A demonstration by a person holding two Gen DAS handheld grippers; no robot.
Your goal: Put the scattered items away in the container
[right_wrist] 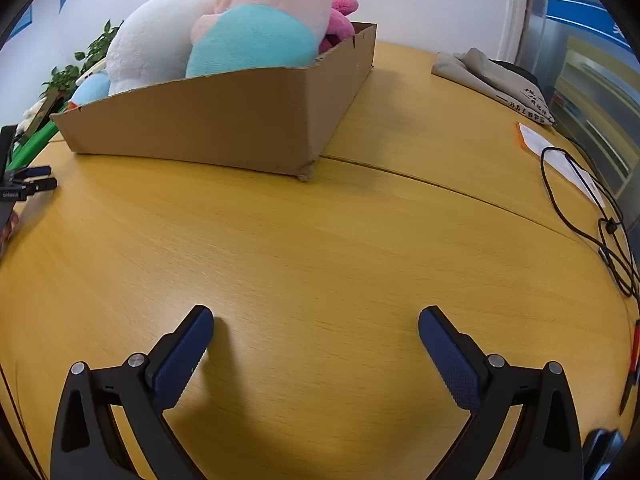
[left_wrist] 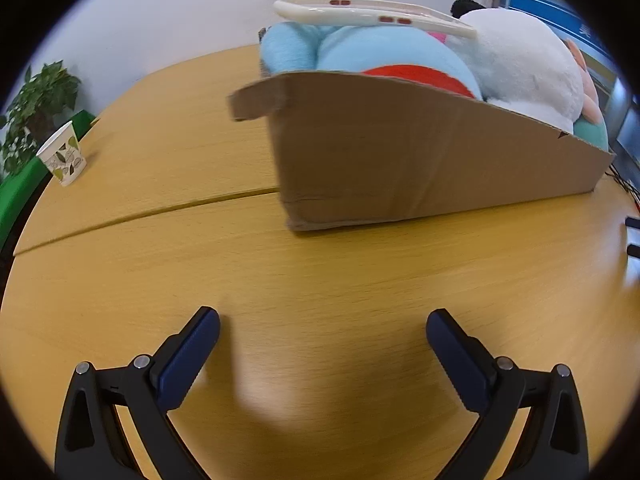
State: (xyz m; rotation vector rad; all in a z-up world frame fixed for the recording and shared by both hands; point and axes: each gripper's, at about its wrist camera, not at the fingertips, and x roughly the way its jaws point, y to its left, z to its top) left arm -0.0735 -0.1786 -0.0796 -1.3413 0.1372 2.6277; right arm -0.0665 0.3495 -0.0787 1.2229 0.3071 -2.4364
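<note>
A cardboard box (left_wrist: 400, 152) stands on the wooden table, filled with plush toys: a light blue one (left_wrist: 360, 50), a white one (left_wrist: 524, 60) and others. A cream phone case (left_wrist: 372, 14) lies on top of them. My left gripper (left_wrist: 322, 326) is open and empty, low over the table in front of the box. In the right wrist view the box (right_wrist: 224, 120) holds the white plush (right_wrist: 156, 40), a pink and teal plush (right_wrist: 264, 28) and a magenta one (right_wrist: 342, 20). My right gripper (right_wrist: 316, 322) is open and empty over bare table.
A paper cup (left_wrist: 64, 156) stands at the table's left edge by a green plant (left_wrist: 40, 100). A beige cloth bag (right_wrist: 492, 80), a paper (right_wrist: 560, 156) and a black cable (right_wrist: 592, 216) lie at the right. The left gripper's tips (right_wrist: 36, 178) show at far left.
</note>
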